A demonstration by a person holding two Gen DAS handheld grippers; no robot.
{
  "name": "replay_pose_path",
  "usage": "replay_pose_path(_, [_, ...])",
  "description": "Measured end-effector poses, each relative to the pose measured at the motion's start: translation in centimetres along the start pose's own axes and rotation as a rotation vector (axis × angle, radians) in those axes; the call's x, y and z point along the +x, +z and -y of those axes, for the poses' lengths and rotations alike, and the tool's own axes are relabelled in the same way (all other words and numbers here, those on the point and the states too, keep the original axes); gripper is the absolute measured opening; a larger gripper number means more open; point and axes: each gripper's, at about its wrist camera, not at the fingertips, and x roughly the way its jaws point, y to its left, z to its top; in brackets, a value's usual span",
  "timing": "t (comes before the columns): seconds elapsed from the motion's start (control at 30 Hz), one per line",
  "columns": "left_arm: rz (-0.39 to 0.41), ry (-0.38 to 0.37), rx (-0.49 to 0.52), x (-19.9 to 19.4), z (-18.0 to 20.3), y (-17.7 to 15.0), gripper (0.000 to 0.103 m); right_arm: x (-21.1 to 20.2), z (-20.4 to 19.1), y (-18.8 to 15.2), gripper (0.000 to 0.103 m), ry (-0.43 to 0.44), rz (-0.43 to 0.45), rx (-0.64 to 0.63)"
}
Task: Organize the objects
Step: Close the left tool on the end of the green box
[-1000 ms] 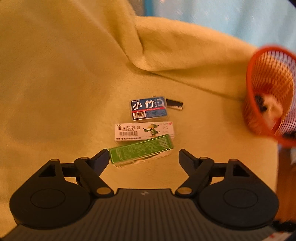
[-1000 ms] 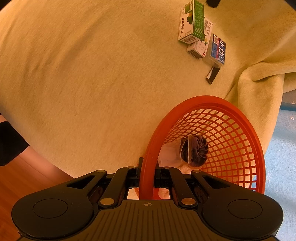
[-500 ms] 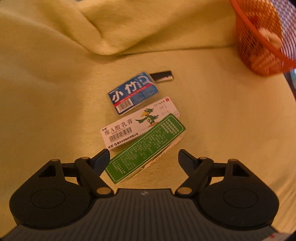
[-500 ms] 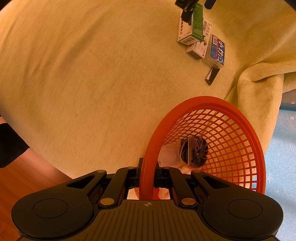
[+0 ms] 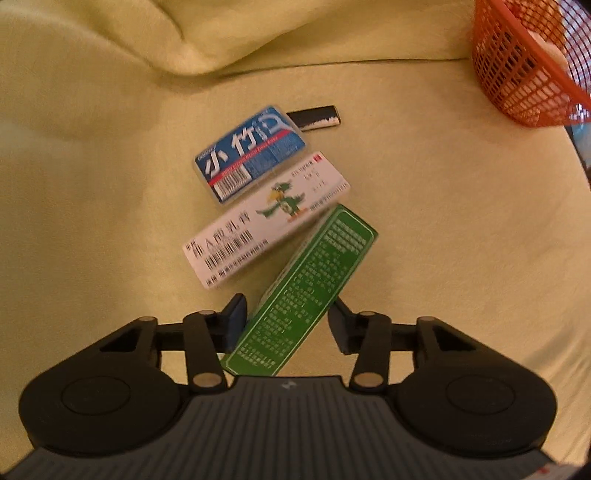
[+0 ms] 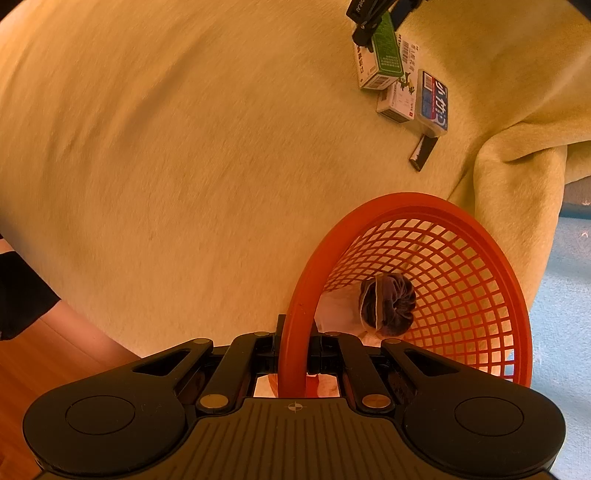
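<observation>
A green box [image 5: 314,284] lies slantwise on the yellow blanket, and my left gripper [image 5: 288,317] is shut on its near half, a finger against each long side. Beyond it are a white box with a parrot picture [image 5: 266,225], a blue box [image 5: 251,155] and a small black strip [image 5: 317,117]. My right gripper [image 6: 293,354] is shut on the rim of the orange mesh basket [image 6: 369,218]. The basket holds a dark scrunchie [image 6: 388,302] and something white. In the right wrist view, the green box [image 6: 386,48] sits far off at the top, with the left gripper [image 6: 373,18] on it.
The blanket is bunched into a thick fold [image 5: 221,37] behind the boxes. The orange basket [image 5: 517,74] hangs at the bed's right edge. A person's sleeve and arm [image 6: 22,291] show at the left, over wooden floor [image 6: 37,369]. Blue carpet [image 6: 565,295] lies on the right.
My left gripper has moved forward over the green box and its fingers have come together onto it; the box has turned away from the white one. The right gripper and basket have stayed put.
</observation>
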Motion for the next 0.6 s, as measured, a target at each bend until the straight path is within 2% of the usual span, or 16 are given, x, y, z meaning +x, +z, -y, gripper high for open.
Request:
replay_pose_path(0.1, [-0.022, -0.082, -0.167, -0.4, -0.5, -0.4, 0.028, 0.0, 0.1, 0.1, 0.003, 0.001, 0.0, 0.003])
replay_pose_path(0.2, [-0.01, -0.121, -0.282, -0.6, -0.1, -1.1, 0.027, 0.1, 0.2, 0.0, 0.003, 0.002, 0.0, 0.006])
replay_pose_path(0.43, [0.075, -0.058, -0.333, -0.8, 1.7, -1.7, 0.027, 0.3, 0.1, 0.1, 0.003, 0.003, 0.0, 0.006])
replay_pose_path(0.6, [0.065, -0.049, -0.385, -0.1, 1.3, -1.4, 0.027, 0.5, 0.1, 0.1, 0.003, 0.004, -0.002, 0.006])
